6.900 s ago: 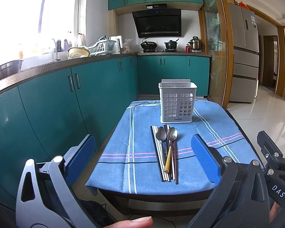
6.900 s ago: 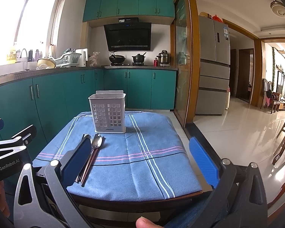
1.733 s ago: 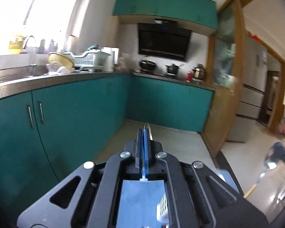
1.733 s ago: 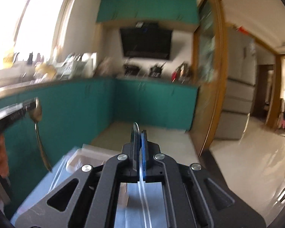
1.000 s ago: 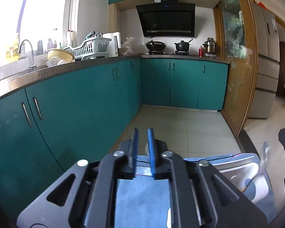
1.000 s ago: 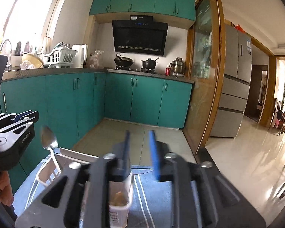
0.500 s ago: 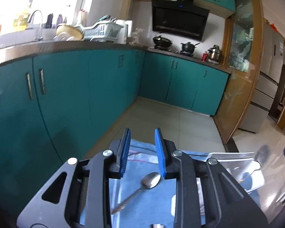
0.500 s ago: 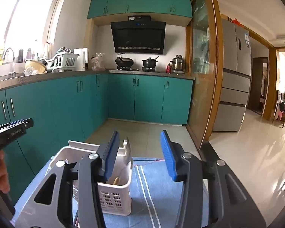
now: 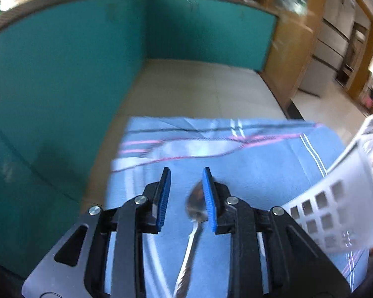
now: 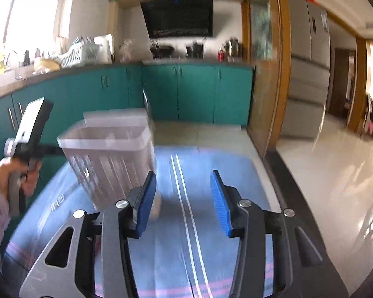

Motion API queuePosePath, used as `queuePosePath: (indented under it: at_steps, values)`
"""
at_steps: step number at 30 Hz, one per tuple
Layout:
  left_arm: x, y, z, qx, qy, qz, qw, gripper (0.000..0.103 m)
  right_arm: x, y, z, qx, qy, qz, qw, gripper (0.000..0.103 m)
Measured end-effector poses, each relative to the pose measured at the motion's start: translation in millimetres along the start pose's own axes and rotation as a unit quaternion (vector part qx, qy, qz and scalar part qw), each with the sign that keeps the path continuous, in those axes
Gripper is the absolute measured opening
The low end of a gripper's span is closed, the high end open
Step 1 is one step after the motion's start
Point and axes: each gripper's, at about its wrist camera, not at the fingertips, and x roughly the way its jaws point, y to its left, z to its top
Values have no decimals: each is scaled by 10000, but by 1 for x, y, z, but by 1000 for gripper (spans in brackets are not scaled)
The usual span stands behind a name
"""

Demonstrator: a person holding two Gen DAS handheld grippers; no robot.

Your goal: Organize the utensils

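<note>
In the left wrist view my left gripper (image 9: 185, 196) is open above the blue striped tablecloth (image 9: 261, 164). A metal spoon (image 9: 194, 226) lies on the cloth below it, its bowl next to the right pad. The white perforated utensil basket (image 9: 335, 211) is at the right edge. In the right wrist view my right gripper (image 10: 184, 198) is open and empty over the cloth (image 10: 199, 248). The basket (image 10: 112, 159) stands just left of its left pad, blurred, with a utensil handle sticking up from it. The left gripper's body (image 10: 29, 134) shows at far left.
Teal cabinets (image 10: 186, 92) run along the left and back, close to the table's left edge. A wooden door frame (image 10: 268, 87) and a fridge (image 10: 308, 74) are to the right, with tiled floor (image 10: 335, 173) beyond the table.
Both grippers have tilted downward toward the table. The left gripper has dropped over the spoon lying on the cloth. The right gripper's jaws have opened wider beside the basket.
</note>
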Motion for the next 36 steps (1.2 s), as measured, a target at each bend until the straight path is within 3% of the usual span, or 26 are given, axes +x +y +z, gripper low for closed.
queuePosePath:
  at_steps: [6, 11, 13, 17, 20, 22, 24, 29, 30, 31, 32, 36]
  values:
    - [35, -5, 2, 221, 432, -588, 9971, 25, 16, -15, -45, 295, 661, 110, 9973, 45]
    - [50, -1, -5, 207, 634, -731, 9951, 23, 29, -21, -56, 453, 874, 156, 9950, 45]
    - [46, 4, -6, 86, 601, -876, 9943, 6, 34, -20, -60, 491, 916, 158, 9945, 45]
    - [40, 11, -9, 54, 666, -877, 9939, 3, 41, -20, -63, 533, 1042, 211, 9929, 45]
    - [32, 18, -9, -51, 567, -937, 9940, 9, 39, -22, -62, 602, 974, 284, 9930, 45]
    - [29, 20, -10, -109, 509, -997, 9937, 24, 39, -22, -62, 614, 958, 268, 9931, 45]
    - [29, 20, -10, -101, 513, -1007, 9935, 30, 40, -22, -63, 613, 1029, 254, 9925, 45]
    - [33, 11, -18, -33, 650, -1170, 9910, 32, 39, -23, -64, 636, 1039, 220, 9923, 45]
    - [36, 9, -18, -46, 666, -1214, 9904, 31, 39, -22, -64, 625, 1037, 203, 9924, 45]
    - [39, 8, -18, -103, 691, -1260, 9896, 17, 39, -22, -64, 611, 1035, 193, 9926, 45]
    - [41, 8, -19, -179, 773, -1324, 9880, 9, 39, -22, -64, 592, 1033, 193, 9927, 45]
    - [33, 4, -22, -250, 645, -1364, 9882, 2, 36, -18, -64, 492, 986, 138, 9938, 45]
